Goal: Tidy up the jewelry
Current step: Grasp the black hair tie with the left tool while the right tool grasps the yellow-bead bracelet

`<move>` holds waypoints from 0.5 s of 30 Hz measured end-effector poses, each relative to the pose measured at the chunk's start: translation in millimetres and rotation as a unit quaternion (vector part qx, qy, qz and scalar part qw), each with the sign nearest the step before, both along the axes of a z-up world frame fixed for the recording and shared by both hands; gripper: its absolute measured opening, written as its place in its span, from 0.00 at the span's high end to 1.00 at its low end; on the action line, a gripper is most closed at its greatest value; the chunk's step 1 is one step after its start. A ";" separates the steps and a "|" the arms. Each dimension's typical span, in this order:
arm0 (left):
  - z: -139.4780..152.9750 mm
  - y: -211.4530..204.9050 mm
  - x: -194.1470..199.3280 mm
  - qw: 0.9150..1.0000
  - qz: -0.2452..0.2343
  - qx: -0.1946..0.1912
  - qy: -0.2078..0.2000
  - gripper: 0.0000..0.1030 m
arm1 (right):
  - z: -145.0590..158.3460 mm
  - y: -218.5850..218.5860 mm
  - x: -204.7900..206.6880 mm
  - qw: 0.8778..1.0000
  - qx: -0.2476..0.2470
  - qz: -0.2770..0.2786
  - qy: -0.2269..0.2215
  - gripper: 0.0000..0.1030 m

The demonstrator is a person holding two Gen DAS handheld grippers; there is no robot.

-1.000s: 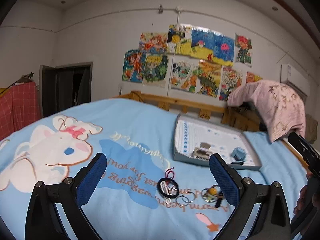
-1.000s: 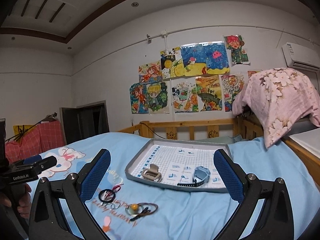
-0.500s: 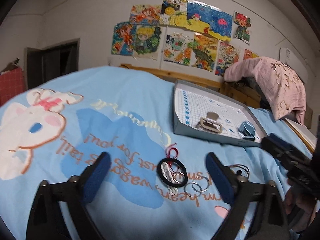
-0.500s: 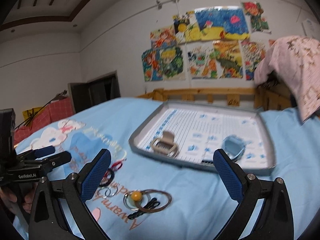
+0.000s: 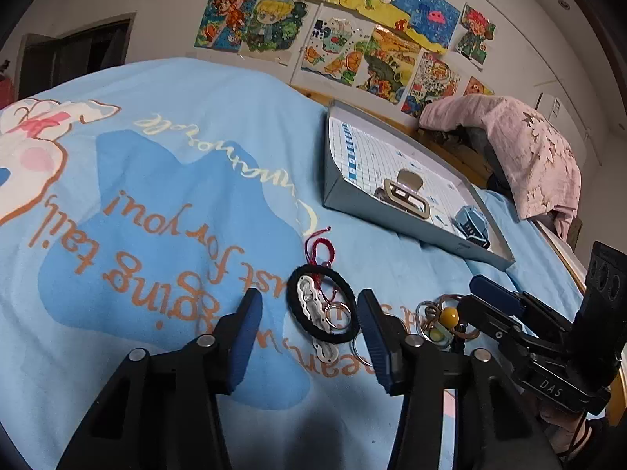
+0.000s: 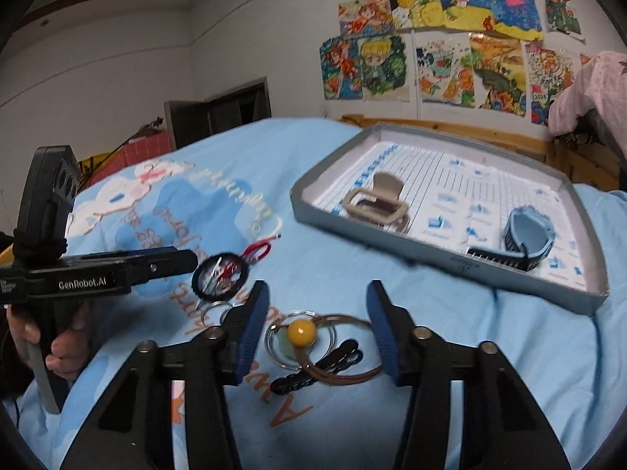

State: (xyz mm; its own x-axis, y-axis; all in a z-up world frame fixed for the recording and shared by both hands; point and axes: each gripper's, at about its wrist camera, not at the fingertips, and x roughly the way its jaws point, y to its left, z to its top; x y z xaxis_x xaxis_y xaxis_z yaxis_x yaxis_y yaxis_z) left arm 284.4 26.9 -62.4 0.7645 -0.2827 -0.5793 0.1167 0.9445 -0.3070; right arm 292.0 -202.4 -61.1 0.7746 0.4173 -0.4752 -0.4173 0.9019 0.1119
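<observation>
Left tongs (image 5: 305, 321): blue pads apart and closing, low over the bed, a black ring-shaped hair tie (image 5: 323, 305) lying between them; the pads do not press on it.
Right tongs (image 6: 317, 321): pads apart and closing, straddling a yellow bead (image 6: 301, 332) on a brown cord loop (image 6: 352, 376); no contact is visible.
Hair tie cluster: a white link bracelet (image 5: 311, 305) and a red cord (image 5: 321, 248) lie across the black ring, with small metal rings (image 5: 360, 348) just beside it.
Bead cluster: a clear ring (image 6: 280, 346) and a black chain piece (image 6: 317, 370) lie by the bead.
Tray (image 6: 462, 258): grey, shallow, on the blue bedsheet (image 5: 156, 196) beyond the jewelry; it holds a beige hair claw (image 6: 376, 199) and a light-blue band (image 6: 529, 235).
Hand (image 6: 58, 348): grips the left handle.
</observation>
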 end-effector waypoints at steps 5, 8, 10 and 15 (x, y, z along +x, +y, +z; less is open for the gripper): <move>-8.4 -3.7 10.9 0.999 -0.008 0.003 0.032 0.67 | -6.1 -0.2 3.1 1.000 0.000 -0.001 0.020 0.58; -15.7 2.4 19.6 0.998 -0.007 -0.019 0.055 0.76 | -8.3 1.2 4.1 1.000 0.000 0.001 0.027 0.58; -18.0 5.8 21.0 0.998 -0.007 -0.032 0.059 0.77 | -9.7 2.3 4.0 1.000 -0.002 0.003 0.031 0.58; -22.7 3.9 24.9 0.997 -0.017 -0.042 0.067 0.84 | -14.0 6.2 6.5 0.999 -0.008 0.010 0.042 0.65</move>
